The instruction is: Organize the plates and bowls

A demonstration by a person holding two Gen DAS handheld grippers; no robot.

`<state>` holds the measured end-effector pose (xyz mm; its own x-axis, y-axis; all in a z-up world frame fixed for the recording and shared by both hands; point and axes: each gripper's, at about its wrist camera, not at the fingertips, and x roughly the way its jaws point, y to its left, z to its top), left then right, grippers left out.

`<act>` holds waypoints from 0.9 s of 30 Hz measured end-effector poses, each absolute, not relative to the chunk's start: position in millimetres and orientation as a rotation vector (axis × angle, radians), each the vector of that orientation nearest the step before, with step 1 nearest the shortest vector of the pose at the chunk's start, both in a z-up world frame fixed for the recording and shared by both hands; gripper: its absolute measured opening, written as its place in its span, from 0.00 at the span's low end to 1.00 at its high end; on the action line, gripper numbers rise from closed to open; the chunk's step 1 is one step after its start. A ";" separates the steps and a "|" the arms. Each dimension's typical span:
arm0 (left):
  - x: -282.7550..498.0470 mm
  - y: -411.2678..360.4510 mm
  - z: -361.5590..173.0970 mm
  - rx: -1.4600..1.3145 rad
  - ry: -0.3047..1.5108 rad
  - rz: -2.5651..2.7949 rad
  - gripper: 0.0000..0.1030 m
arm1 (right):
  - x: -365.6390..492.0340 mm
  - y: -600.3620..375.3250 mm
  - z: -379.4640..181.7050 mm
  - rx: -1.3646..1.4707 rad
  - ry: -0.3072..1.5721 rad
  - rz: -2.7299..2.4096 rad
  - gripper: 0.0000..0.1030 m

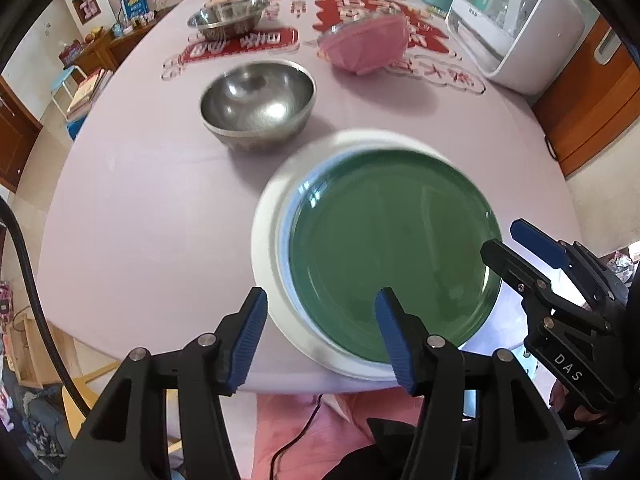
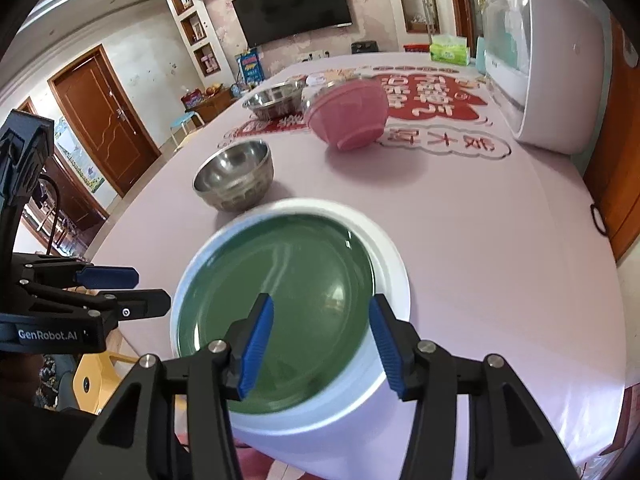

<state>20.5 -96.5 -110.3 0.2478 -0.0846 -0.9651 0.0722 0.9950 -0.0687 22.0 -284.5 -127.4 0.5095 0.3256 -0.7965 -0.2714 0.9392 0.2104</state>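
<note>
While green plate (image 1: 394,252) lies stacked, steel bowl (image 1: 258,102), pink bowl (image 1: 366,42) beyond.

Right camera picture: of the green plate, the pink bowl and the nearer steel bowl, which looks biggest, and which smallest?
1. green plate, clearly the largest in this view, though it also lies nearest the camera.
2 and 3. pink bowl and nearer steel bowl look about alike; the pink one sits farther off, so I won't rank them.

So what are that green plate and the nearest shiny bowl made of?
The green plate looks like glazed ceramic or glass: glossy, with sharp window reflections. It sits on a white plate, matte, possibly ceramic. The nearest bowl looks like stainless steel: silvery with mirror-like highlights.
</note>
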 end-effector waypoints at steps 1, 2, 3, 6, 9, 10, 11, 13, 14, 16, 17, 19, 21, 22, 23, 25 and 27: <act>22.7 -93.0 -106.2 -0.011 1.301 -0.112 0.58 | 23.2 -283.1 -125.3 0.060 0.965 0.352 0.55; 24.9 -89.9 -102.9 -0.011 1.289 -0.118 0.60 | 24.7 -281.4 -122.6 0.061 0.958 0.344 0.58; 27.4 -85.2 -99.0 -0.011 1.277 -0.125 0.60 | 26.2 -279.1 -119.9 0.064 0.949 0.335 0.59; 32.8 -74.0 -92.1 -0.006 1.261 -0.145 0.61 | 31.2 -269.0 -111.8 0.074 0.932 0.300 0.59; 37.4 -58.0 -83.5 0.005 1.245 -0.164 0.64 | 33.9 -253.8 -103.9 0.078 0.917 0.277 0.60; 38.7 -50.4 -79.8 0.005 1.236 -0.171 0.66 | 35.0 -247.5 -101.1 0.079 0.911 0.274 0.60; 39.8 -43.7 -77.1 0.004 1.230 -0.175 0.68 | 35.8 -241.2 -98.4 0.081 0.908 0.274 0.61; 42.7 -28.7 -70.0 0.004 1.211 -0.173 0.68 | 37.5 -226.3 -92.6 0.085 0.909 0.279 0.65; 44.8 -20.7 -66.1 0.009 1.199 -0.169 0.68 | 38.5 -218.8 -90.1 0.082 0.912 0.281 0.66; 50.2 -5.6 -58.7 0.013 1.177 -0.157 0.68 | 40.8 -202.1 -83.7 0.081 0.916 0.286 0.67; 52.9 1.4 -55.4 0.012 1.170 -0.153 0.68 | 42.5 -194.5 -81.1 0.081 0.919 0.289 0.67; 59.4 19.6 -48.4 0.000 1.158 -0.149 0.68 | 47.4 -175.3 -74.5 0.079 0.931 0.288 0.68; 65.2 36.3 -43.5 -0.005 1.152 -0.144 0.71 | 52.7 -158.0 -69.2 0.079 0.942 0.282 0.69; 68.9 47.0 -40.8 -0.003 1.148 -0.142 0.71 | 57.5 -147.7 -65.6 0.076 0.951 0.269 0.69; 72.4 57.1 -38.3 0.001 1.146 -0.140 0.72 | 62.2 -138.5 -62.7 0.074 0.959 0.256 0.69; 78.4 76.7 -33.8 0.005 1.144 -0.140 0.72 | 70.1 -123.4 -58.5 0.069 0.979 0.228 0.69; 85.2 94.1 -30.7 0.010 1.149 -0.142 0.73 | 79.8 -109.5 -54.3 0.072 0.998 0.202 0.69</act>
